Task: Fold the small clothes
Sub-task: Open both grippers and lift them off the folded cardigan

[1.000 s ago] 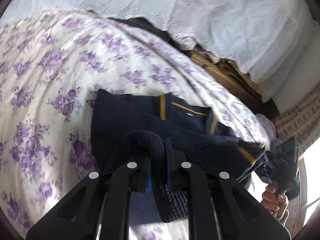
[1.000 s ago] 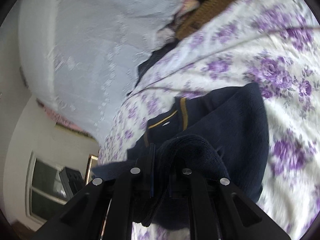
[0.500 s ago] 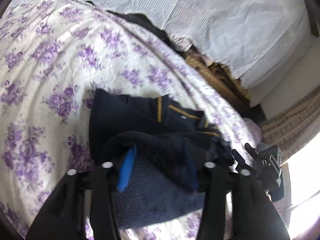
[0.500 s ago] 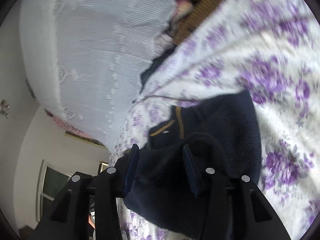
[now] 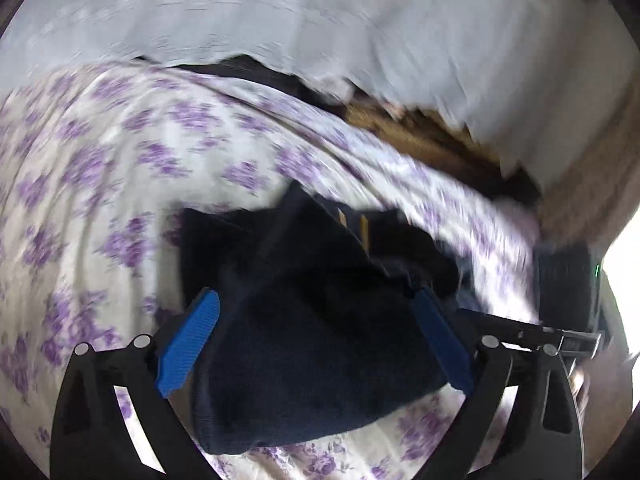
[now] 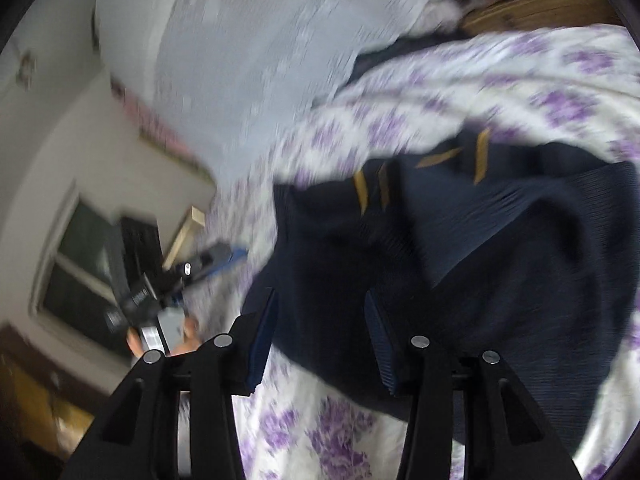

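Through my left hand-held gripper (image 5: 316, 340), jaws opening wide, one navy sweater (image 5: 320, 320) lies between the blue pads (image 5: 188, 340), untouched by them, folded on the floral bedsheet (image 5: 100, 168). My right hand-held gripper (image 6: 320, 344) stands partly open, gripping nothing; the sweater's edge lies under and beyond it. Four mustard stripes (image 6: 482, 156) show on the sweater. I can read no writing; both views are blurred.

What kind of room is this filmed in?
Most likely a bedroom in a home: a bed sheet printed with purple flowers, white bedding heaped behind it, and a window in a plain wall.
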`<state>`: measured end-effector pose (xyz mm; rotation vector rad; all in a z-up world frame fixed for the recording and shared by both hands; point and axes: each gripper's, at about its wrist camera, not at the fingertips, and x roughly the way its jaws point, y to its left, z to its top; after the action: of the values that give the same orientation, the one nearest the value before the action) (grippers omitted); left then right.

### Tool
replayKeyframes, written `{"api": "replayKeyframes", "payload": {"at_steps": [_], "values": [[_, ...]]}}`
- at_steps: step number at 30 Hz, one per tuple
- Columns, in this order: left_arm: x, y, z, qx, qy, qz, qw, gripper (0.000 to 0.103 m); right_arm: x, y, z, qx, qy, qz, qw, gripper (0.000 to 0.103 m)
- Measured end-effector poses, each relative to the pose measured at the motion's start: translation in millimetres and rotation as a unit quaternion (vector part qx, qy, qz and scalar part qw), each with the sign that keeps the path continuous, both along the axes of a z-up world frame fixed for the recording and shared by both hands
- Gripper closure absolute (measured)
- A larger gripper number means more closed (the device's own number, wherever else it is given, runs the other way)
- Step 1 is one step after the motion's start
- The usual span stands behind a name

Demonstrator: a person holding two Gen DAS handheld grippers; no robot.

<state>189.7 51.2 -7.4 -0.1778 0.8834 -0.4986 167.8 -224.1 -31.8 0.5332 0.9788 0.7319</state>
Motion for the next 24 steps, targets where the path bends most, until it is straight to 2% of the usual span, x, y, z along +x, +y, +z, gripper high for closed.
{"api": "replayKeyframes", "payload": {"at_steps": [2, 4, 5, 6, 7, 8, 9, 11, 14, 16, 18, 19, 20, 21, 22, 23, 24], "values": [[2, -14, -4, 0.029, -0.006, -0.007, 0.9995, 0.008, 8, 16, -7, -0.026, 0.009, 0.031, 0.999, 0.057], [15, -27, -11, 0.083, -0.005, 0.02, 0.9963, 0.008, 24, 12, -11, -0.048, 0.018, 0.002, 0.999, 0.058], [28, -31, -16, 0.121, 0.001, 0.056, 0.9911, 0.008, 35, 1, -10, -0.055, 0.015, -0.039, 0.998, 0.058], [36, -30, -21, 0.143, 0.008, 0.086, 0.986, 0.008, 46, -18, -7, -0.061, 0.004, -0.112, 0.992, 0.059], [46, -28, -27, 0.163, 0.016, 0.119, 0.9793, 0.008, 50, -38, -2, -0.059, -0.014, -0.18, 0.982, 0.058], [55, -22, -32, 0.171, 0.021, 0.148, 0.9738, 0.008, 48, -51, 2, -0.05, -0.029, -0.216, 0.975, 0.058], [60, -15, -36, 0.169, 0.025, 0.167, 0.9711, 0.008, 45, -65, 5, -0.028, -0.046, -0.245, 0.968, 0.058], [66, 3, -45, 0.142, 0.043, 0.194, 0.9699, 0.008, 34, -79, 7, 0.004, -0.058, -0.256, 0.965, 0.058], [64, 16, -39, 0.073, 0.053, 0.183, 0.9789, 0.008, 29, -77, 12, -0.009, -0.067, -0.244, 0.968, 0.058], [52, 13, -23, 0.029, 0.028, 0.156, 0.9868, 0.008, 29, -65, 14, -0.01, -0.067, -0.216, 0.974, 0.058], [42, -2, -12, 0.037, 0.001, 0.13, 0.9908, 0.008, 28, -48, 14, -0.021, -0.07, -0.188, 0.98, 0.057], [38, -12, -10, 0.055, -0.011, 0.118, 0.9915, 0.007, 29, -38, 13, -0.032, -0.072, -0.179, 0.981, 0.052], [37, -20, -13, 0.079, -0.019, 0.112, 0.9903, 0.006, 33, -34, 8, -0.06, -0.067, -0.179, 0.98, 0.049], [43, -34, -23, 0.128, -0.019, 0.114, 0.9849, 0.005, 40, -37, -2, -0.078, -0.056, -0.194, 0.976, 0.047], [48, -41, -35, 0.168, -0.012, 0.119, 0.9786, 0.005, 46, -45, -14, -0.106, -0.039, -0.226, 0.968, 0.05], [57, -43, -51, 0.209, 0.003, 0.127, 0.9698, 0.004, 50, -52, -25, -0.123, -0.033, -0.244, 0.961, 0.061], [67, -37, -72, 0.207, 0.037, 0.133, 0.9686, 0.004, 52, -60, -34, -0.127, -0.028, -0.253, 0.959, 0.085]]}}
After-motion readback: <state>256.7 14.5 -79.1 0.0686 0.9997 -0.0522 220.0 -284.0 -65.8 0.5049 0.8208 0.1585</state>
